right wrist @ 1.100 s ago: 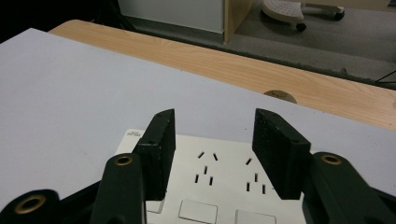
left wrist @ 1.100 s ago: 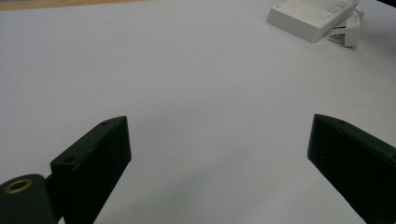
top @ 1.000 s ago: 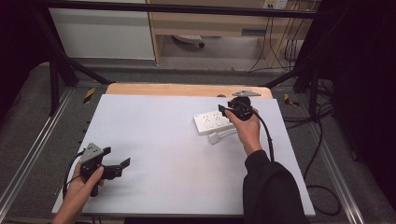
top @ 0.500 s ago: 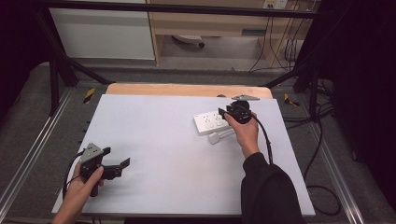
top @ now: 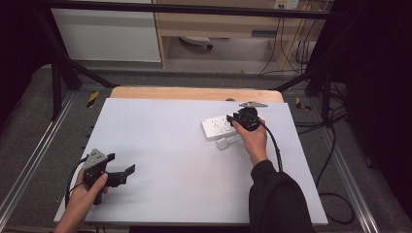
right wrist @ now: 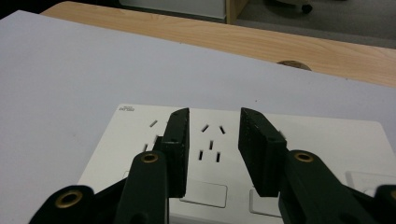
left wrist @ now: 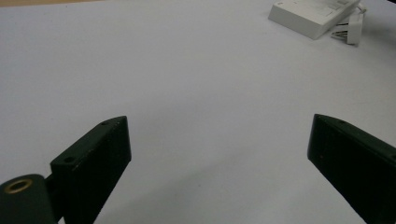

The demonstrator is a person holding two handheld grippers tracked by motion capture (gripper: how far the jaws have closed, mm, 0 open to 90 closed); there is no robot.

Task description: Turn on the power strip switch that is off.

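Hovering claw: the right gripper [top: 233, 118] hangs over the white power strip [top: 219, 127]; in the right gripper view [right wrist: 212, 140] its two black jaws stand part-way apart above the strip's top face, with socket slots visible in the gap. The jaws have just been closing. Nothing sits between the pads, and whether the tips touch the strip's face I cannot tell.

Power strip: lies flat just under and ahead of the right gripper's jaw tips, its slotted face up; in the right gripper view [right wrist: 308, 140] it runs on to either side of the jaws.

White plug: a small white plug [top: 222, 143] lies just beside the strip's near edge, below the right gripper and beside the right hand [top: 253, 141]; in the left gripper view [left wrist: 353, 29] it lies against the strip [left wrist: 310, 14].

Right hand: wraps the gripper's body from the near side, a dark sleeve [top: 277, 199] behind it and a black cable [top: 274, 145] trailing along the wrist.

Left gripper: the left gripper [top: 121, 171], held in the left hand [top: 87, 187], sits well apart from the strip, near the table's near left corner; its jaws are spread wide with nothing between them [left wrist: 219, 154].

Table: the white table top [top: 170, 145] lies under both grippers, and a wooden edge [top: 194, 93] runs beyond the strip.
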